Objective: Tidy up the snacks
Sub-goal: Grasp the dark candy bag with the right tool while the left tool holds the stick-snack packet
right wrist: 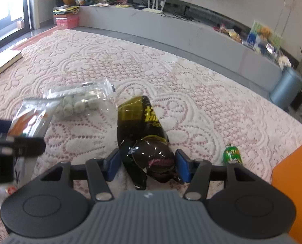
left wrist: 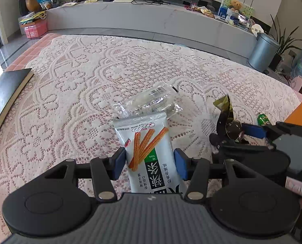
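On the lace tablecloth [left wrist: 69, 85], the left gripper [left wrist: 149, 161] pinches one white packet [left wrist: 148, 148] picturing orange sticks, green "tiao" label. The right gripper [right wrist: 147, 165] pinches one dark packet [right wrist: 144, 134], yellow print unreadable. One clear bag [left wrist: 151, 99] and one green candy [right wrist: 232, 154] lie nearby.

Home living room: lace-covered table [left wrist: 90, 71], media console [left wrist: 151, 18], houseplants [left wrist: 283, 38].

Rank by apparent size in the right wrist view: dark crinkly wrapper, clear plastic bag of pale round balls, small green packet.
1. Dark crinkly wrapper, though it sits nearest the camera, which inflates it.
2. Clear plastic bag of pale round balls, farther off.
3. Small green packet, plainly smallest.
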Tool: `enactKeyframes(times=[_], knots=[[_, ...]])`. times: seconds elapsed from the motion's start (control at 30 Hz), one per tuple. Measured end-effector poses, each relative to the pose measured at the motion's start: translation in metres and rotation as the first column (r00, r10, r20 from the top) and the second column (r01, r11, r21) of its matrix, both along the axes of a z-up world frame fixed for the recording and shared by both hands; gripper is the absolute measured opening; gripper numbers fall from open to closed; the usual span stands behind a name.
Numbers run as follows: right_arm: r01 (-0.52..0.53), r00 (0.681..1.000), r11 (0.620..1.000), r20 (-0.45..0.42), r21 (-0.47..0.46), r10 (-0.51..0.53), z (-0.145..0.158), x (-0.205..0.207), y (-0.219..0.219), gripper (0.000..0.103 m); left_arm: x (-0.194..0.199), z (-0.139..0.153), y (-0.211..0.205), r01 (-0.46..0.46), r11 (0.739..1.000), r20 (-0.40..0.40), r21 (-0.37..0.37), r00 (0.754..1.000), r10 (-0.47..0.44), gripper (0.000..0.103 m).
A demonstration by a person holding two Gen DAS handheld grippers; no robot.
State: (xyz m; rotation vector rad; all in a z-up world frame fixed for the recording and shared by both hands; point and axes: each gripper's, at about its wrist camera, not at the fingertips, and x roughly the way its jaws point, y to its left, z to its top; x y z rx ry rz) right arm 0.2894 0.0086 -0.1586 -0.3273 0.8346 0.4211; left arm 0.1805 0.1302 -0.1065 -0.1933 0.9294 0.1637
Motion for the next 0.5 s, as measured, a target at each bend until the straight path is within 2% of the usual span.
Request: enactKeyframes(times=[0.1, 0.17, 0.5], knots=[[0.003, 1.0, 1.0, -0.007, 0.006, -0.003, 0.001, 0.0, -0.002, 0.053, -0.004, 0.006, -0.005, 0.0, 1.0, 0.005, 0.012, 1.0, 0.0, 0.059], [0.005, 1.0, 1.0, -0.002, 0.01, -0.005, 0.006, -0.004, -0.006, 0.041, -0.006, 0.011, -0.008, -0.004, 1.0, 0.01, 0.024, 1.0, 0.003, 0.059], [0.014, 0.999, 0.995, 0.05, 0.099, -0.019, 0.052, -0.048, -0.038, 0.038, -0.022, 0.04, -0.029, 0.02, 1.0, 0.046, 0.016, 0.999, -0.021, 0.059]])
